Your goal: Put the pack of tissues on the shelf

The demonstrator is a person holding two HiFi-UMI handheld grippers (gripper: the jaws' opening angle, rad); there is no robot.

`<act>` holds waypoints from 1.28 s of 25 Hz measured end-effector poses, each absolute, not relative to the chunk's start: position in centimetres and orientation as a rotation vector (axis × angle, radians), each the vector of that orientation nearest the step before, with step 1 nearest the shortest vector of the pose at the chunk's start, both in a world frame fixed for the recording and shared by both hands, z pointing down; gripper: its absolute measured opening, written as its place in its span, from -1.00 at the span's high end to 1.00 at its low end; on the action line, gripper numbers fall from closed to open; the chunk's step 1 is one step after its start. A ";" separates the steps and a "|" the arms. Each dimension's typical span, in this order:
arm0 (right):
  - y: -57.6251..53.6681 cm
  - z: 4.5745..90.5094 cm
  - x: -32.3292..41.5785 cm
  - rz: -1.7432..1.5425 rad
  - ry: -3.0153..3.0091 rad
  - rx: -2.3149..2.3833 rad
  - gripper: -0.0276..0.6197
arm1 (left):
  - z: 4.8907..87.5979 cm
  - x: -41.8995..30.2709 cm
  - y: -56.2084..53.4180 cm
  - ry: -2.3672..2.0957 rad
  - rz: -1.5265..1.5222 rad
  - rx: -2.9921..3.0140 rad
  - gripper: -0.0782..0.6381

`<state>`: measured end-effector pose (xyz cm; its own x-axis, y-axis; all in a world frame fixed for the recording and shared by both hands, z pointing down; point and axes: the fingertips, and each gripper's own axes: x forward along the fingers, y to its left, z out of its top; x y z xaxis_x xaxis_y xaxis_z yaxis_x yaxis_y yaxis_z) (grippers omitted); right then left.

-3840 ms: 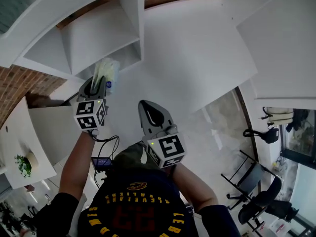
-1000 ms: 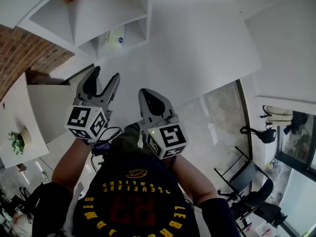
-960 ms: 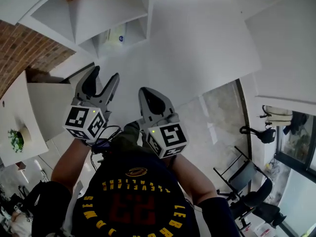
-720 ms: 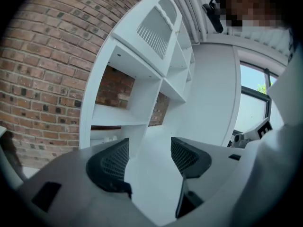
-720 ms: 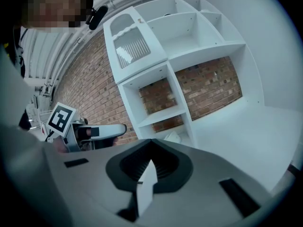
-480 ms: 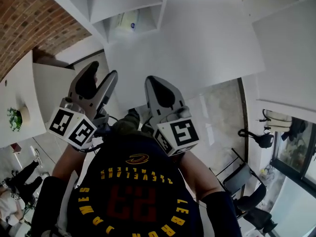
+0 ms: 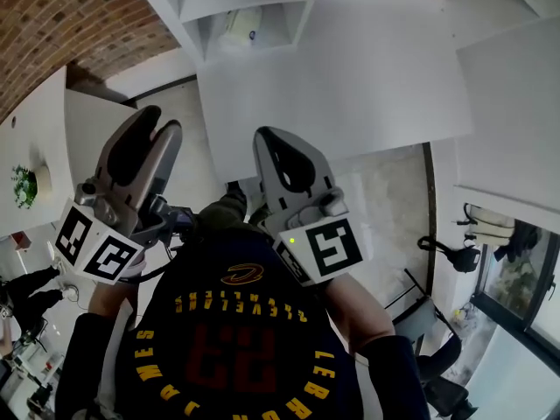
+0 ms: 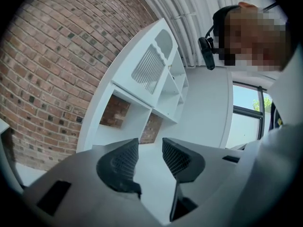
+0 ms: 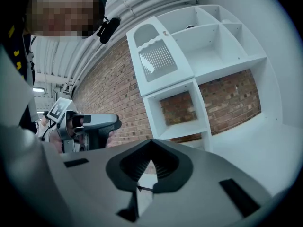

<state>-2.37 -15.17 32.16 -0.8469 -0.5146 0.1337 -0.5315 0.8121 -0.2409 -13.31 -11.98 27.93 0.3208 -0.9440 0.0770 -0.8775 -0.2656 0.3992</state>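
Spread apart with a clear gap on the grey plastic left gripper (image 8: 150,148), its dark ribbed fingers (image 8: 120,162) with nothing between them; just been narrowing, yet not touching. Pressed together at the tips on the matching grey right gripper (image 9: 151,161), likewise empty. Both held up close to the chest in the head view, side by side, well apart from the shelving.

Further out, inside the lowest compartment in view of the white boxy open-fronted shelf unit (image 7: 306,11): the pale, soft plastic-wrapped pack of tissues (image 7: 241,24), lying on that compartment's floor, touched by neither gripper. Beside and behind the unit, a red brick wall (image 7: 79,33).

Judged from this: pack placed, grip released, both grippers already clear of the shelf. Left to do, at most: bringing the grippers to rest. No sign of the pack tipping or hanging over the front edge, though too small in the head view to be sure.
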 end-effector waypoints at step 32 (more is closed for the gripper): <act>-12.2 31.0 -5.0 0.381 -2.964 0.718 0.93 | 27.7 -14.5 -10.6 -1.670 -0.267 2.205 0.77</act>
<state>-4.96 -12.17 31.00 -0.8886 -0.4417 0.1234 -0.4586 0.8603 -0.2227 -14.48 -10.61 27.72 0.2832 -0.9568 0.0658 -0.8885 -0.2359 0.3936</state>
